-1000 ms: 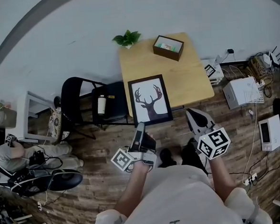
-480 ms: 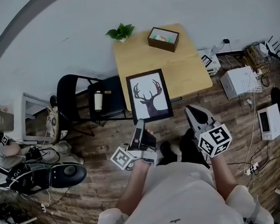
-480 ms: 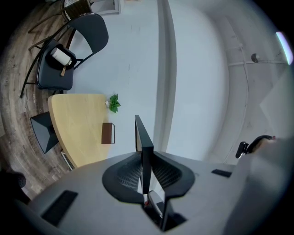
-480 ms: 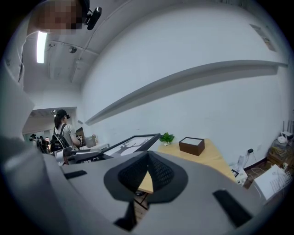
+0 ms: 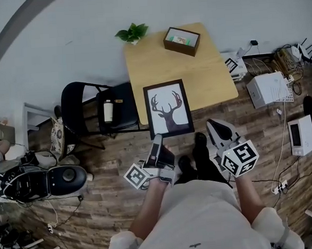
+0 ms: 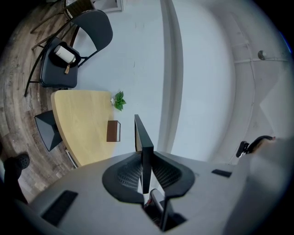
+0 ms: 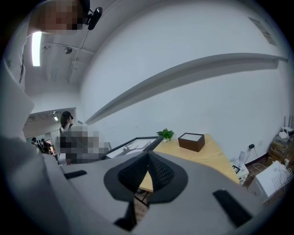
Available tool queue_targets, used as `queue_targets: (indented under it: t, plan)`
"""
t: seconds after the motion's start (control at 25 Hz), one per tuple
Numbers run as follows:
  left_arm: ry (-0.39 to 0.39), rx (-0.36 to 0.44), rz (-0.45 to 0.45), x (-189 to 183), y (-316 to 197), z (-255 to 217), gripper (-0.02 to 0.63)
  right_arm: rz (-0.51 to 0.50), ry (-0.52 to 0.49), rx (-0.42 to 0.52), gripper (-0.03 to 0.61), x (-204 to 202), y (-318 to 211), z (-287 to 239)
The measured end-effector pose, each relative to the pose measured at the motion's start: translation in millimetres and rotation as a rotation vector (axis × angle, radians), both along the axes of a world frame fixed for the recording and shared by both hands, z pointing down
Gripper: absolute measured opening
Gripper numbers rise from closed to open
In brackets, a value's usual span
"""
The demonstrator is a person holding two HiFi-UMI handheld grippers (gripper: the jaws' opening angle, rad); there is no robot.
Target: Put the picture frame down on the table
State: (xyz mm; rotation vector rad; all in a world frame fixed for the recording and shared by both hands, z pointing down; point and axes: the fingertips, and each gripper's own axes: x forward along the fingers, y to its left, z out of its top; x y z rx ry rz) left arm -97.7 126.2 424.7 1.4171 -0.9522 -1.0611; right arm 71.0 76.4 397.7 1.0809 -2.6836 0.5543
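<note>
Black-edged picture frame (image 5: 169,108) with the deer print is pinched by its bottom edge in the left gripper (image 5: 157,141). It sticks out toward 12 o'clock, across the wooden table (image 5: 195,76)'s near edge. Right gripper (image 5: 218,128) sits at its 3 o'clock, jaws pressed together on nothing.

Black picture frame (image 5: 169,108) with a dark antlered deer silhouette on white; pale yellow wood-grain tabletop (image 5: 206,75); dark brown box (image 5: 182,40); green leafy plant (image 5: 132,33); black chair (image 5: 83,108); mottled brown plank floor (image 5: 110,161); plain white wall (image 5: 59,37). The left tongs (image 5: 157,140) and right tongs (image 5: 213,124) are grey with black ribbed pads (image 6: 128,173), their cubes (image 5: 137,177) white with black squares
</note>
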Motion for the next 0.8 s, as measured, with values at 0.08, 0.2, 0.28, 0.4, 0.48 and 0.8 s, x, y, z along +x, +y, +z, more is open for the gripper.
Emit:
queue_targets:
  t: [0.08, 0.2, 0.28, 0.4, 0.48, 0.8]
  plan:
    - [0.004, -0.005, -0.004, 1, 3, 1, 0.064, -0.01, 0.0, -0.001, -0.002, 0, -1, 0]
    - [-0.002, -0.003, -0.013, 3, 7, 1, 0.064, -0.019, -0.004, 0.002, -0.002, 3, 0, -2]
    - [0.0, 0.001, -0.02, 6, 3, 1, 0.064, -0.026, -0.007, 0.008, -0.002, 6, -5, -4]
    - [0.013, 0.004, -0.036, 14, -12, 1, 0.064, -0.04, -0.01, 0.018, -0.002, 12, -22, -5]
    - [0.013, 0.004, -0.041, 20, -24, 0, 0.064, -0.047, -0.011, 0.021, -0.002, 15, -37, -5]
    - [0.015, -0.01, -0.072, 27, -63, 2, 0.064, -0.079, -0.032, 0.021, -0.002, 21, -90, -7]
